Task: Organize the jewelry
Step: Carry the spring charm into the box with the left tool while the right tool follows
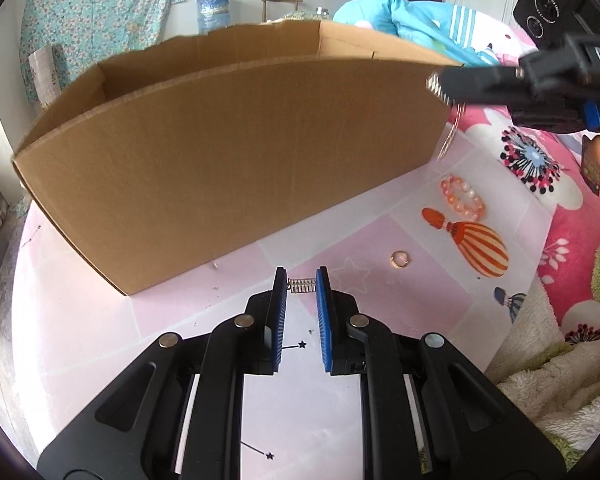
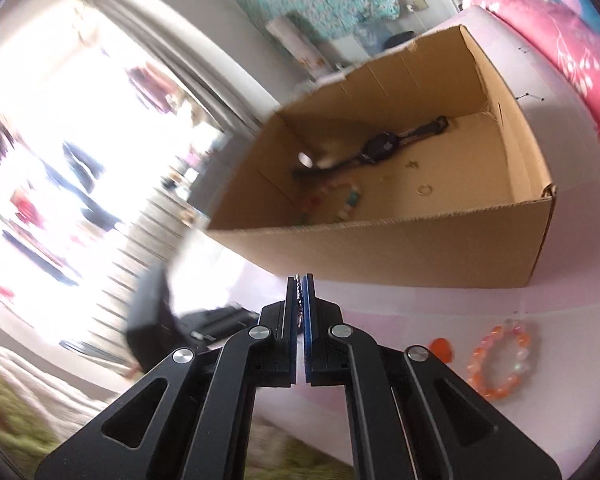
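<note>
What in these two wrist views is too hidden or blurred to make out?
- Left wrist: cardboard box contents, hidden by its near wall.
- Left wrist: piece in the right gripper, motion-blurred.
- Right wrist: silver piece, mostly hidden between the right gripper's shut pads.
- Right wrist: beads in the box, blurred.
</note>
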The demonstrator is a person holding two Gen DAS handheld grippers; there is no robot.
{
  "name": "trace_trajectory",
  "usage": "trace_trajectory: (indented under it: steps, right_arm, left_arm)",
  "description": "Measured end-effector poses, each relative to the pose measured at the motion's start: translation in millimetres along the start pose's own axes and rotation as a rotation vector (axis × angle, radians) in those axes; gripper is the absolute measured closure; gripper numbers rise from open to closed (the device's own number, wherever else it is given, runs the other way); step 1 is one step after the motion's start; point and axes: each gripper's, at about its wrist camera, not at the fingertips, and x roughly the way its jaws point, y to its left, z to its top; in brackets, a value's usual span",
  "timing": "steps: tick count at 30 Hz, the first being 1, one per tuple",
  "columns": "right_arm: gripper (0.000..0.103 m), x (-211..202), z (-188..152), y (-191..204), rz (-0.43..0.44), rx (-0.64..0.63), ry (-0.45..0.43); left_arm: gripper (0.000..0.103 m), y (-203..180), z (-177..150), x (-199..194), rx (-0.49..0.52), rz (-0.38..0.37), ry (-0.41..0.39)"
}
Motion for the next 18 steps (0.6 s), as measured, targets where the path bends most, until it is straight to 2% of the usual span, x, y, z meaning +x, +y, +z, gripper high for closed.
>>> trace_trajectory:
  steps: [4,6,15,18]
  right_arm:
    - [0.100,-17.7,7.0,-2.0,0.167,0.043,-0.058]
    - [0.100,-25.6,11.4,0.0,0.191,0.035,-0.082]
    - [0.100,-37.0,50.2,27.8,0.115,-0.151,-0.138]
    - [0.100,-32.2,69.3,31.7,0.044,-0.205,-0.120]
  left_arm:
    - [0.089,-5.9,2.0,-17.6,0.019,0.012,-0.026]
    - [0.089,-10.9,6.8,-30.4,0.029,0.020,-0.051]
    - [0.089,-13.8,60.2,-89.0,0.047,-0.009,-0.220]
    - [0.089,-10.5,88.4,-86.8,0.081,-0.012,-0.219]
